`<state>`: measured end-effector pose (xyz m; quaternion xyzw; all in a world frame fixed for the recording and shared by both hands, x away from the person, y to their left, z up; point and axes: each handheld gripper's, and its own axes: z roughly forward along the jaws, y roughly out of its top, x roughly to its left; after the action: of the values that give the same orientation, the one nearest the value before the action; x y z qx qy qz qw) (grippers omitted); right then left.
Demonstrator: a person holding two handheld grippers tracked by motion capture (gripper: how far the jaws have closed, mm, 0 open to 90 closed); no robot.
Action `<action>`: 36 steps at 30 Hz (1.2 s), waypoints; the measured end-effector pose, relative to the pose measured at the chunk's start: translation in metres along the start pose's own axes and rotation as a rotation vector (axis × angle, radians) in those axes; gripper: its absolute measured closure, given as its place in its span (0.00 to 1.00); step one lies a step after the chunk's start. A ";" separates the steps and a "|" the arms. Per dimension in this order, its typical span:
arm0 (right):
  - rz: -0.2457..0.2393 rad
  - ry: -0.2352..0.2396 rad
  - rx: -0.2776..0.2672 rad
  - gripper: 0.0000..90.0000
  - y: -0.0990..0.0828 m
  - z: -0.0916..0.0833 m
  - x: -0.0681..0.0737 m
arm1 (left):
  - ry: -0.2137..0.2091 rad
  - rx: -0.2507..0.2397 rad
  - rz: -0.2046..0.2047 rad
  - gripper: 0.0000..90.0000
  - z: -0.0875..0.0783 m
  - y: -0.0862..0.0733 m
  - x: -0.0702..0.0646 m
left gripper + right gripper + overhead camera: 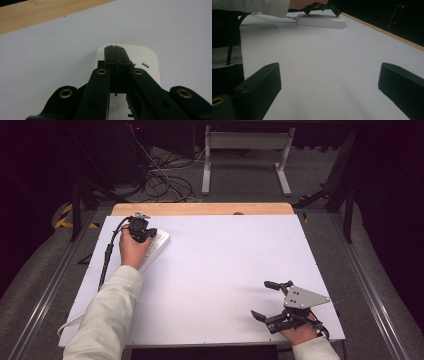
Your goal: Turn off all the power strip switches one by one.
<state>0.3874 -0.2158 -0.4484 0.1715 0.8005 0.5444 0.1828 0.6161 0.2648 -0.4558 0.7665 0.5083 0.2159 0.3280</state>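
Nearest us, the right gripper (271,301) rests low at the near right corner of the white table (225,270), jaws spread wide with nothing between them; its own view shows bare board ahead.

Farther off at the left, our left gripper (150,233) sits over the white power strip (156,245), which lies at the table's far left with its cord trailing back toward us. In the left gripper view the jaws are pressed together, tips down on the strip's top face (150,62) near its rounded far end, with socket slots just beside them. Nothing appears clamped between them.

We judge the step to be pressing or steadying the strip. To do it well, we would keep the closed tips square on the face, push straight down so the strip does not skate toward the wooden edge (200,209), and leave the right gripper parked.
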 end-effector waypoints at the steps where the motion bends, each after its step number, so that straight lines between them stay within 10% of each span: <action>1: 0.000 0.000 0.001 0.06 0.000 0.000 0.000 | 0.001 0.001 -0.003 1.00 0.000 0.000 0.000; 26: 0.003 0.004 0.005 0.06 -0.001 0.001 0.000 | 0.052 0.015 0.022 1.00 0.002 0.000 -0.008; 29: 0.001 0.006 0.006 0.06 -0.001 0.001 0.000 | 0.004 0.010 -0.013 1.00 0.003 0.000 -0.006; 33: 0.001 0.006 0.005 0.06 -0.001 0.001 0.000 | 0.109 0.023 0.094 1.00 0.005 0.002 -0.020; 36: 0.001 0.007 0.007 0.06 -0.001 0.000 0.000 | 0.065 0.019 0.037 1.00 0.003 0.001 -0.014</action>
<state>0.3876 -0.2163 -0.4493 0.1706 0.8030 0.5422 0.1790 0.6136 0.2511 -0.4573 0.7713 0.5065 0.2418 0.3001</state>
